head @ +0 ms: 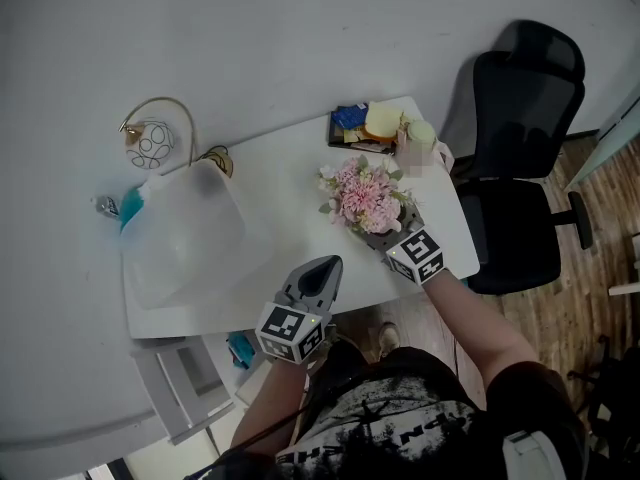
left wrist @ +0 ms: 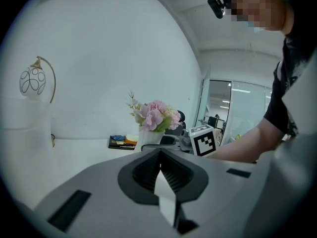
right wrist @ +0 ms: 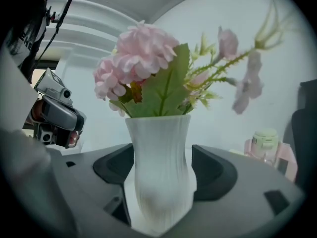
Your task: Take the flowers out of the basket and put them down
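Note:
A bunch of pink flowers with green leaves stands in a white ribbed vase on the right half of the white table. My right gripper is shut on the vase, one jaw on each side of its body, and the blooms rise above the jaws. My left gripper hovers at the table's front edge, shut and empty. In its view the flowers are ahead beside the right gripper's marker cube. A pale white basket lies on the table's left half.
A gold-arched round ornament stands at the back left, with a blue item near it. A black tray of snacks and a pink cup with a green lid sit at the back right. A black office chair stands to the right.

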`<action>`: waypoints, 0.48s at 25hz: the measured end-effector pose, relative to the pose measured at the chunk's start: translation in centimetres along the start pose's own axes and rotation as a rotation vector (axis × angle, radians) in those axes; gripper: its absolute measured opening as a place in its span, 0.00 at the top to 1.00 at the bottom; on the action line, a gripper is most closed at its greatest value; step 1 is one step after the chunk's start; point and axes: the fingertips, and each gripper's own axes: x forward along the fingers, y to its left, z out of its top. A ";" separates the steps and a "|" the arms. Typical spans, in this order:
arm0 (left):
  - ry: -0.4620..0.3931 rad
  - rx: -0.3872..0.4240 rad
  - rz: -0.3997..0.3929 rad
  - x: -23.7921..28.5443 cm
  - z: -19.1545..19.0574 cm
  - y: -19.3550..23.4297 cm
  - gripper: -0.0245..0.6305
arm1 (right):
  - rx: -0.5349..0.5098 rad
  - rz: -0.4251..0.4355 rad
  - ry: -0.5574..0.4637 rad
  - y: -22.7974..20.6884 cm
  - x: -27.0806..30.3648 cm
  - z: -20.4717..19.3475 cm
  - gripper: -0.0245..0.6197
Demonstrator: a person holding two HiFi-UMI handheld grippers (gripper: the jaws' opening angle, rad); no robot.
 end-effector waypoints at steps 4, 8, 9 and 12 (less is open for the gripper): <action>-0.003 0.002 -0.003 -0.1 -0.1 -0.5 0.94 | 0.008 0.000 0.007 0.1 -0.6 -0.1 0.42; -0.012 0.012 -0.004 -0.2 -0.3 -1.0 0.94 | 0.000 -0.008 0.018 0.3 -1.8 -0.5 0.42; -0.014 0.015 -0.002 -0.2 -0.3 -1.1 0.94 | 0.000 -0.010 0.020 0.4 -2.2 -0.6 0.42; -0.021 0.023 0.000 -0.1 -0.2 -1.4 0.94 | 0.001 -0.015 0.027 0.5 -3.7 -0.8 0.43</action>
